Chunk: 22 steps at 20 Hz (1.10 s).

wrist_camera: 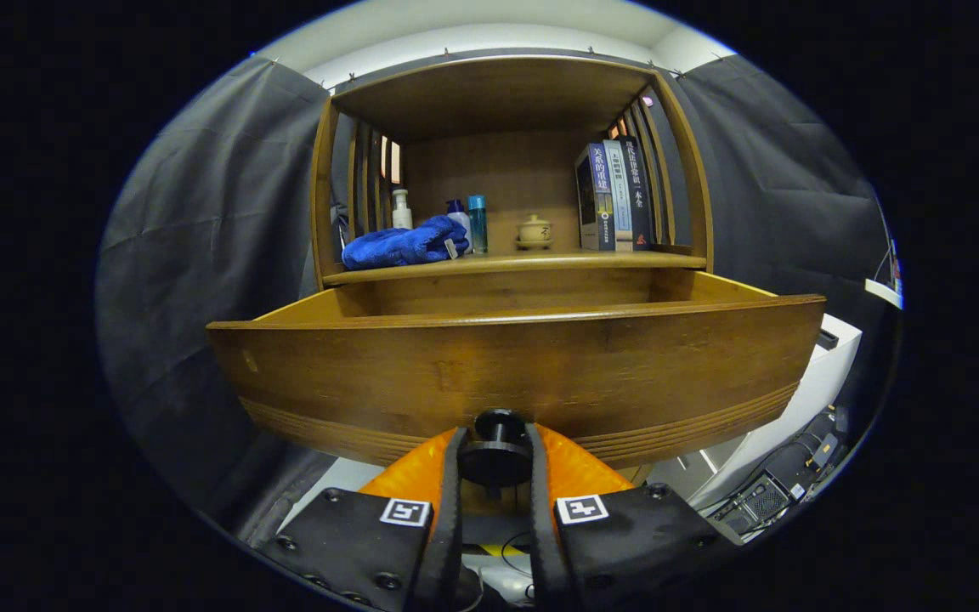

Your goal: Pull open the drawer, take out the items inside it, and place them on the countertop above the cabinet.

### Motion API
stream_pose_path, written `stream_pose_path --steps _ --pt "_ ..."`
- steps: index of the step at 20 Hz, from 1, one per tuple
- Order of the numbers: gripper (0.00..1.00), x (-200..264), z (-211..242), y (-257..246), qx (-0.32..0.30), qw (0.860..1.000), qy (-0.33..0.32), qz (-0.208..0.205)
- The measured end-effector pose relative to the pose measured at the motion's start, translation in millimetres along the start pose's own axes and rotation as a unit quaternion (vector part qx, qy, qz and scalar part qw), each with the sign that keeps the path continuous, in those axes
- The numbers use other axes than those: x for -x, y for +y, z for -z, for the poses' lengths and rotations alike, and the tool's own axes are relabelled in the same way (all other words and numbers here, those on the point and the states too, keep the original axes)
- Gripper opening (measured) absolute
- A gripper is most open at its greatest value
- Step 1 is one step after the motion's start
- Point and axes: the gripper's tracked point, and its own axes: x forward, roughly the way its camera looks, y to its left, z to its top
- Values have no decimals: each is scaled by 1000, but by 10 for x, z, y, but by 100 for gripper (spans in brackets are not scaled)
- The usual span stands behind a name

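The wooden drawer (515, 365) stands pulled out toward me, its front panel wide across the view and its inside hidden behind that panel. A black round knob (496, 455) sits low on the drawer front, and my gripper (495, 463) is shut on it, one finger pressing each side. Above the drawer runs the countertop (608, 259) of the cabinet. A blue cloth (404, 244) lies on its left part.
On the countertop stand a white pump bottle (402, 210), a blue bottle (478, 223), a small ceramic jar (534, 231) and three upright books (615, 195). Slatted side walls and a top board enclose this shelf. A white unit (804, 382) and cables lie lower right.
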Motion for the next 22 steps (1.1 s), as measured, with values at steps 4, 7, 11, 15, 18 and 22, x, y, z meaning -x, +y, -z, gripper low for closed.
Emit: stream_pose_path --steps 4,7,11,15,18,22 --pt "43 26 35 10 5 1000 3 1" --pt "44 26 41 8 17 1000 -1 2" --pt "47 19 41 7 16 1000 1 4" --pt "49 5 42 7 26 1000 -3 13" --pt "58 13 34 29 36 999 -8 16" --pt "76 10 61 43 43 999 -5 23"
